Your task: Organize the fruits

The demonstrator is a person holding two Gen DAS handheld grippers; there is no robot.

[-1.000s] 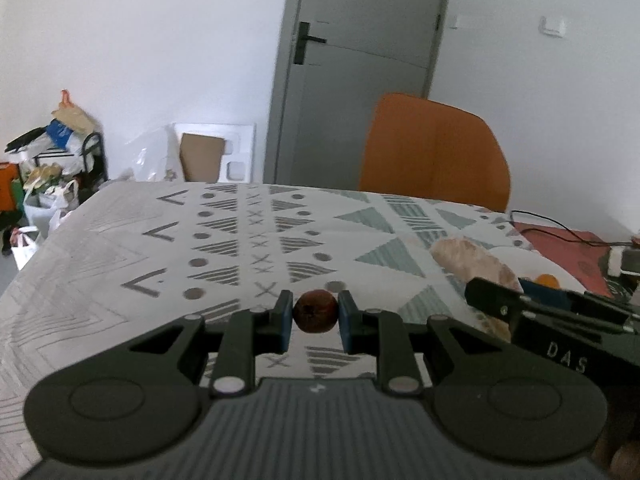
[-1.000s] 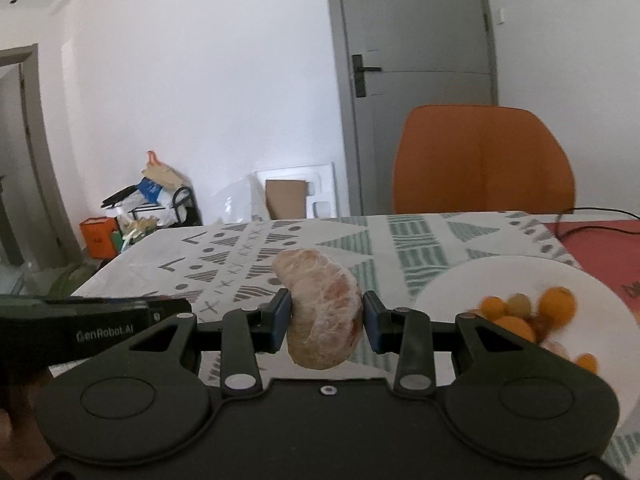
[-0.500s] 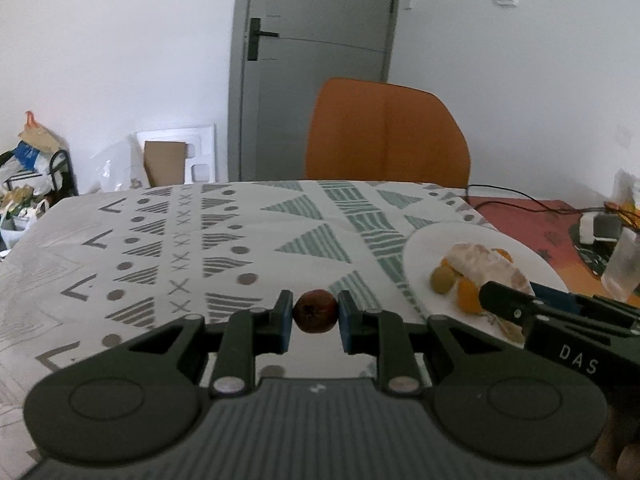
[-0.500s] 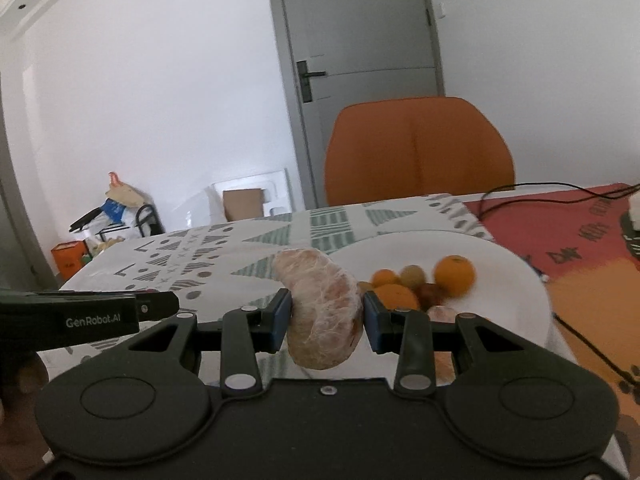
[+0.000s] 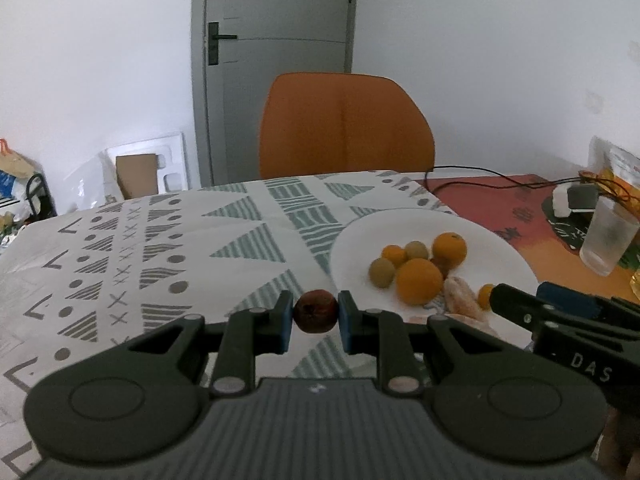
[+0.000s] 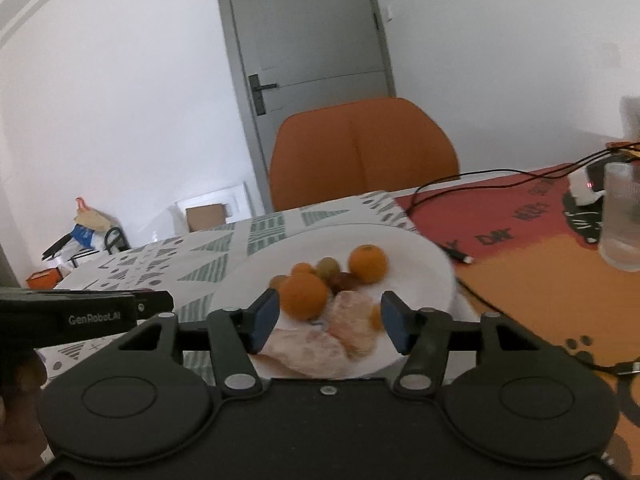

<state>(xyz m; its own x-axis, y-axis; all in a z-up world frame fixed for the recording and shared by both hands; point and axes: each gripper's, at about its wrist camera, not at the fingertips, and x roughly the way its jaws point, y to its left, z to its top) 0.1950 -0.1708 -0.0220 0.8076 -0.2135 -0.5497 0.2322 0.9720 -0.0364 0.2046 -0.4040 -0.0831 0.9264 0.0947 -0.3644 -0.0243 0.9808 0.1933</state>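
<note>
On the left wrist view, your left gripper (image 5: 315,322) pinches a small dark red fruit (image 5: 315,316), held short of the white plate (image 5: 508,252) that collects the fruit. On the right wrist view, your right gripper (image 6: 327,322) is opening above that plate (image 6: 424,256); the peeled citrus piece (image 6: 310,350) lies below, free of the pads.
</note>
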